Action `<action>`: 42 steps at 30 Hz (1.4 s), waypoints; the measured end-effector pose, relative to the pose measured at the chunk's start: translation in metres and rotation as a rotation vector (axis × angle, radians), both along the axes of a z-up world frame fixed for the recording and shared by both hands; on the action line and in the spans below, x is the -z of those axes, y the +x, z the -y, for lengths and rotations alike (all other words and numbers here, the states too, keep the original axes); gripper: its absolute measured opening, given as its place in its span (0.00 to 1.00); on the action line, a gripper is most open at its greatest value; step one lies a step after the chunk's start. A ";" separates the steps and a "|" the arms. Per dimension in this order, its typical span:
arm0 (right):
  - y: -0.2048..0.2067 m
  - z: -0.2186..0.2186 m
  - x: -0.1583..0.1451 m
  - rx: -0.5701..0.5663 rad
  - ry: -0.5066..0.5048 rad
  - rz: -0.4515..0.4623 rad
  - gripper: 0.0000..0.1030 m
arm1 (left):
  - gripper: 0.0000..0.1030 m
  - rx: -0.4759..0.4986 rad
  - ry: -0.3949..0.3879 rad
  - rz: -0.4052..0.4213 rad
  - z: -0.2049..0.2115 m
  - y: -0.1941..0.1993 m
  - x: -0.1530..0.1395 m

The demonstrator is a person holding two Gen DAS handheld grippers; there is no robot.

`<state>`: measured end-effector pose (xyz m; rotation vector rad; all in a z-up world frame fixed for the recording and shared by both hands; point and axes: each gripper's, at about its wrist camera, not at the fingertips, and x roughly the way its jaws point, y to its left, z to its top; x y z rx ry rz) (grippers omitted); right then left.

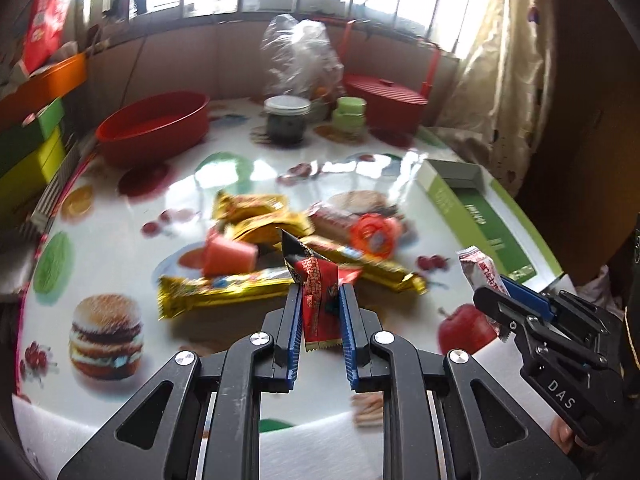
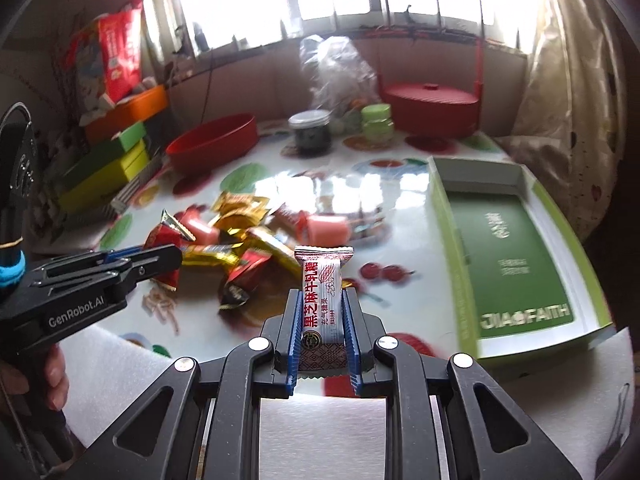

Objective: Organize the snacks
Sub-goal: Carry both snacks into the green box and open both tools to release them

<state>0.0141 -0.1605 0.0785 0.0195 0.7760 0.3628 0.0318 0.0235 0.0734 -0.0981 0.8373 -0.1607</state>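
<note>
My left gripper (image 1: 320, 292) is shut on a red snack packet (image 1: 318, 284) and holds it above the table's near side. My right gripper (image 2: 322, 296) is shut on a white and red candy bar (image 2: 323, 292), upright between the fingers. A pile of snacks lies mid-table: gold wrapped bars (image 1: 224, 286), pink jelly cups (image 1: 228, 256) and red packets (image 2: 240, 280). The open green box (image 2: 516, 248) lies at the right. The right gripper also shows in the left wrist view (image 1: 494, 300), and the left gripper in the right wrist view (image 2: 172, 258).
A red bowl (image 1: 154, 126) stands at the back left. A dark jar (image 1: 287, 118), a green jar (image 1: 350, 114), a plastic bag (image 1: 300, 56) and a lidded red basket (image 1: 386, 100) stand at the back. Stacked green boxes (image 2: 108, 168) sit left.
</note>
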 end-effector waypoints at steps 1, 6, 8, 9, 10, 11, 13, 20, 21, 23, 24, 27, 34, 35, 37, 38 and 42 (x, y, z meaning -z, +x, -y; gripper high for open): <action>0.000 0.004 -0.002 0.012 0.002 0.005 0.18 | 0.18 0.014 -0.002 0.000 0.005 0.003 -0.001; 0.006 0.033 -0.009 0.088 -0.003 0.023 0.18 | 0.18 0.095 -0.027 0.006 0.037 0.019 -0.006; 0.009 0.045 -0.012 0.126 -0.008 0.028 0.18 | 0.18 0.133 -0.042 0.009 0.052 0.024 -0.008; 0.010 0.051 -0.013 0.141 -0.009 0.029 0.18 | 0.18 0.148 -0.055 0.010 0.059 0.027 -0.009; 0.011 0.058 -0.013 0.158 -0.013 0.031 0.18 | 0.18 0.163 -0.066 0.008 0.066 0.030 -0.009; 0.012 0.063 -0.013 0.171 -0.018 0.032 0.18 | 0.18 0.174 -0.074 0.008 0.070 0.032 -0.009; 0.014 0.074 -0.013 0.198 -0.023 0.031 0.18 | 0.18 0.208 -0.093 0.007 0.086 0.037 -0.010; 0.021 0.103 -0.005 0.265 -0.042 0.007 0.18 | 0.18 0.310 -0.117 -0.004 0.128 0.050 -0.010; 0.023 0.106 -0.003 0.272 -0.043 0.001 0.18 | 0.18 0.318 -0.124 -0.010 0.131 0.052 -0.009; 0.026 0.113 0.001 0.287 -0.044 -0.010 0.18 | 0.18 0.349 -0.134 -0.015 0.142 0.057 -0.007; 0.027 0.116 0.004 0.295 -0.045 -0.016 0.18 | 0.18 0.359 -0.133 -0.025 0.148 0.059 -0.005; 0.030 0.123 0.010 0.309 -0.049 -0.030 0.18 | 0.18 0.387 -0.135 -0.044 0.163 0.065 0.000; 0.039 0.135 0.019 0.340 -0.087 -0.043 0.18 | 0.18 0.424 -0.126 -0.101 0.187 0.077 0.017; 0.040 0.137 0.021 0.341 -0.084 -0.048 0.18 | 0.18 0.426 -0.122 -0.108 0.188 0.077 0.019; 0.042 0.140 0.024 0.347 -0.094 -0.053 0.18 | 0.18 0.424 -0.114 -0.124 0.191 0.080 0.023; 0.043 0.141 0.025 0.349 -0.097 -0.056 0.18 | 0.18 0.423 -0.112 -0.127 0.193 0.081 0.025; 0.045 0.144 0.028 0.353 -0.094 -0.063 0.18 | 0.18 0.429 -0.114 -0.135 0.197 0.083 0.029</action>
